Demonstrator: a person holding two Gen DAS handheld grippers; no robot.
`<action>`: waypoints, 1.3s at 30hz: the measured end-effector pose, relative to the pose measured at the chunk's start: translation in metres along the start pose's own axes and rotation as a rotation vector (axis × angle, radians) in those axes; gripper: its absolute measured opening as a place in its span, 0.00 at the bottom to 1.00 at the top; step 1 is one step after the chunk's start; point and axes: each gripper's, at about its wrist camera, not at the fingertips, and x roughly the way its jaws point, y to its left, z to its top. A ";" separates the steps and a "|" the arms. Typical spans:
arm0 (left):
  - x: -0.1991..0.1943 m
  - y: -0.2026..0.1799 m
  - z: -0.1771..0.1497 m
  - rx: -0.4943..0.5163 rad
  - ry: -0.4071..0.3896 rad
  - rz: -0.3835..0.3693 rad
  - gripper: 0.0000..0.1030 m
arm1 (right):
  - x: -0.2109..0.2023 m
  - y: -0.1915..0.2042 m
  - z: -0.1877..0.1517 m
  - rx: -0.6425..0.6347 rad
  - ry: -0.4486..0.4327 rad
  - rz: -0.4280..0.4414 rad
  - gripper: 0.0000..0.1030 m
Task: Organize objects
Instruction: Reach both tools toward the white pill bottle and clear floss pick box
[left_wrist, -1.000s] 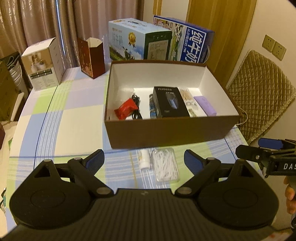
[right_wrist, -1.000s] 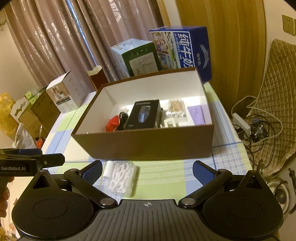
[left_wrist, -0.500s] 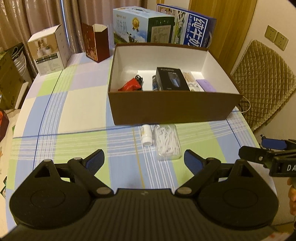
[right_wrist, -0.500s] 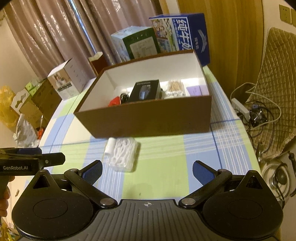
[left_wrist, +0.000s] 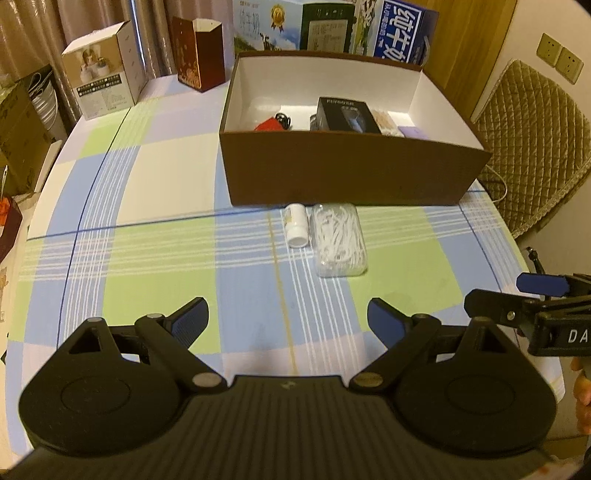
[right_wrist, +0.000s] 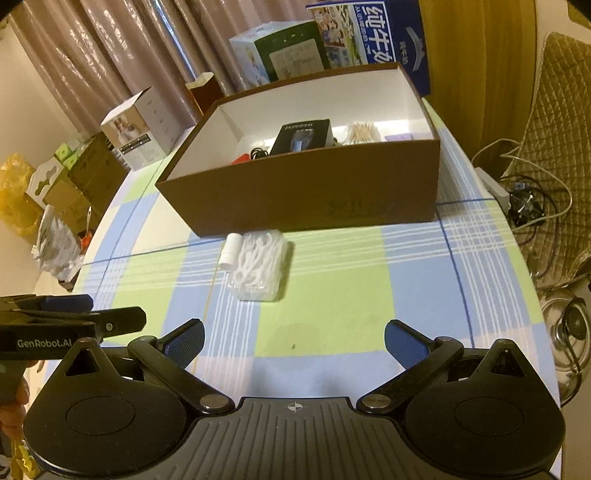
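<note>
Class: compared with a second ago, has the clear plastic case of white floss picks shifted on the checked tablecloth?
No. The clear plastic case of white floss picks still lies beside the small white bottle, before the brown cardboard box.

Both grippers draw back from the brown box (left_wrist: 347, 177).
More checked tabletop (left_wrist: 147, 258) now shows ahead of each gripper, and the floss-pick case (left_wrist: 340, 240) and small white bottle (left_wrist: 296, 225) sit farther ahead.
</note>
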 end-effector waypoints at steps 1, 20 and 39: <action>0.001 0.000 -0.001 -0.001 0.004 0.002 0.88 | 0.002 0.001 0.000 0.001 0.004 0.001 0.98; 0.029 0.026 -0.003 -0.056 0.066 0.037 0.88 | 0.045 0.019 0.005 -0.047 0.054 -0.008 0.98; 0.077 0.059 0.011 -0.075 0.087 0.083 0.88 | 0.117 0.046 0.019 -0.140 0.065 -0.036 0.76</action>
